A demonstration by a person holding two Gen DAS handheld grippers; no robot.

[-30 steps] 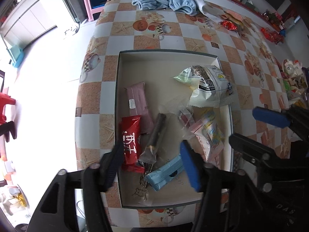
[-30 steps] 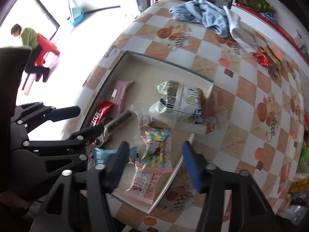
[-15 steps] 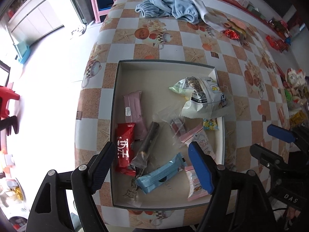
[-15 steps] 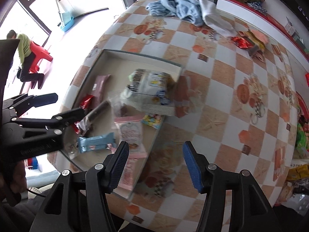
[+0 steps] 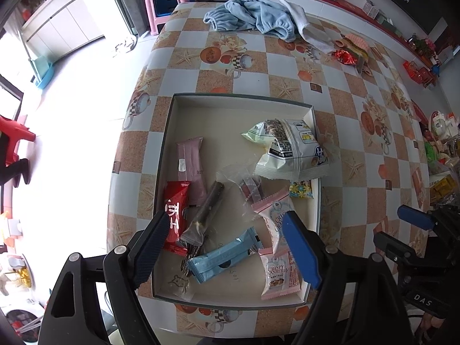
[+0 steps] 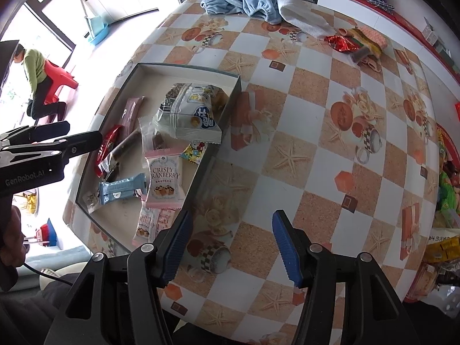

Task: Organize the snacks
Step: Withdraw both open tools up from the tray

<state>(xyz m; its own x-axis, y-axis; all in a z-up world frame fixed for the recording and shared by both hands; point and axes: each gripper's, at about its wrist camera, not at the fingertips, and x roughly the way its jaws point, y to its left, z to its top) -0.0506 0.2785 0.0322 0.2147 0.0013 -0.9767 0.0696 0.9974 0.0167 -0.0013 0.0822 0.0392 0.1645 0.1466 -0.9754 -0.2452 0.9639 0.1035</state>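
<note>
Both claws grip nothing: the left claw, jaws opening, hangs over the packets in the box, while the released right claw is over bare worktop, nearer the loose snacks at its right edge.

Bright daylight blows out the left floor; sharp centre, fisheye-bent, vignetted edges.

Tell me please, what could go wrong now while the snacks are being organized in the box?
1. The big white bag leans over the box wall, so a nudge might tip it out onto the table.
2. The snacks near the left gripper overlap; its opening jaws, with nothing between them, could catch the blue packet together with a neighbour.
3. The right gripper hangs empty over the table.
</note>
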